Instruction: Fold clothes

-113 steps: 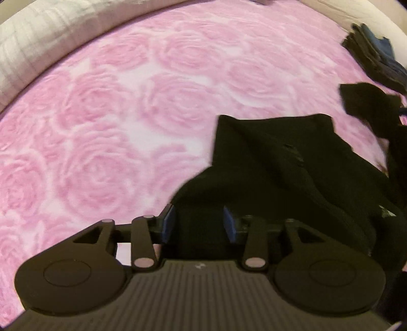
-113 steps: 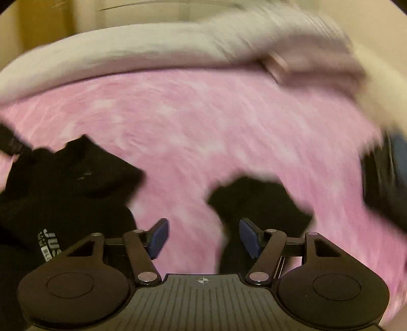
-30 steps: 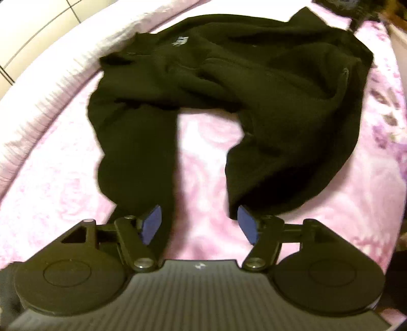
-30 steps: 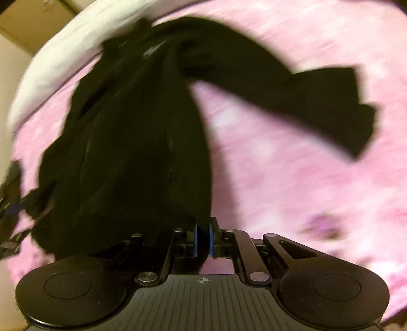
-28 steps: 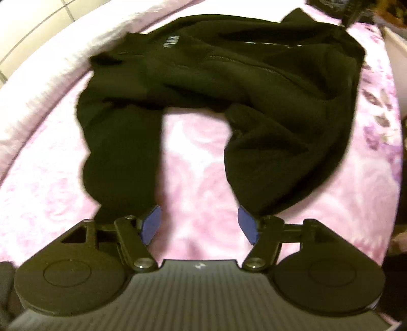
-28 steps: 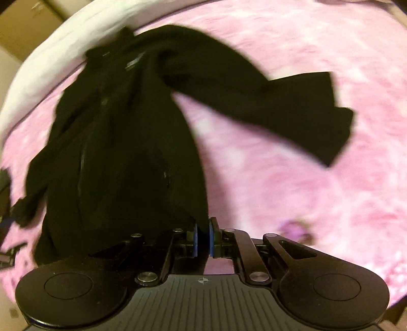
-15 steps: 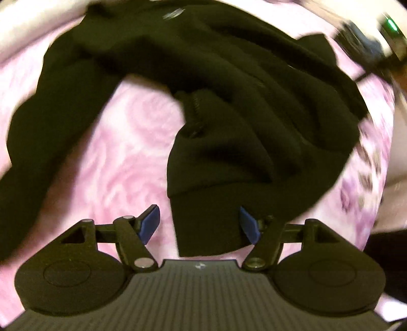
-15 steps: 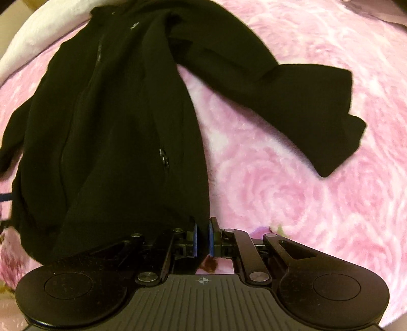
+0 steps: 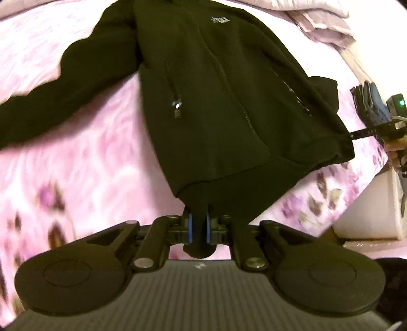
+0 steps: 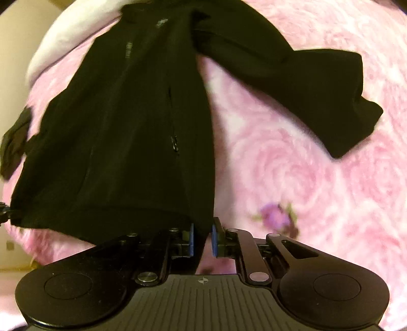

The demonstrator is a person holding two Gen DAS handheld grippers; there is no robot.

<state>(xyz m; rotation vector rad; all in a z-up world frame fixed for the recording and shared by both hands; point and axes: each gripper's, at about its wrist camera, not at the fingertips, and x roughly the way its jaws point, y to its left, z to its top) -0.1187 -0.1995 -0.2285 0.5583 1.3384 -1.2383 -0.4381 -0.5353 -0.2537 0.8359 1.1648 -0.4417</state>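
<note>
A black zip-up jacket [image 9: 216, 101] lies front-up and stretched out on a pink rose-patterned blanket [image 9: 89, 165]. My left gripper [image 9: 198, 226] is shut on the jacket's bottom hem at its left corner. My right gripper [image 10: 202, 238] is shut on the hem at the right corner, and it shows at the far right of the left wrist view [image 9: 366, 132]. The jacket [image 10: 127, 114] runs away from both grippers toward its collar. One sleeve [image 10: 305, 84] lies out to the right, the other sleeve [image 9: 51, 101] out to the left.
A folded pale quilt [image 9: 323, 23] lies past the collar. A dark folded pile [image 9: 368, 104] sits at the blanket's right side. A white pillow or sheet [image 10: 66, 40] borders the blanket. The bed edge and a white surface [image 9: 371, 216] are at the lower right.
My left gripper closed on the jacket's hem corner; it was open half a second ago. The jacket has been pulled out flatter and straighter. My right gripper kept its hold on the hem.
</note>
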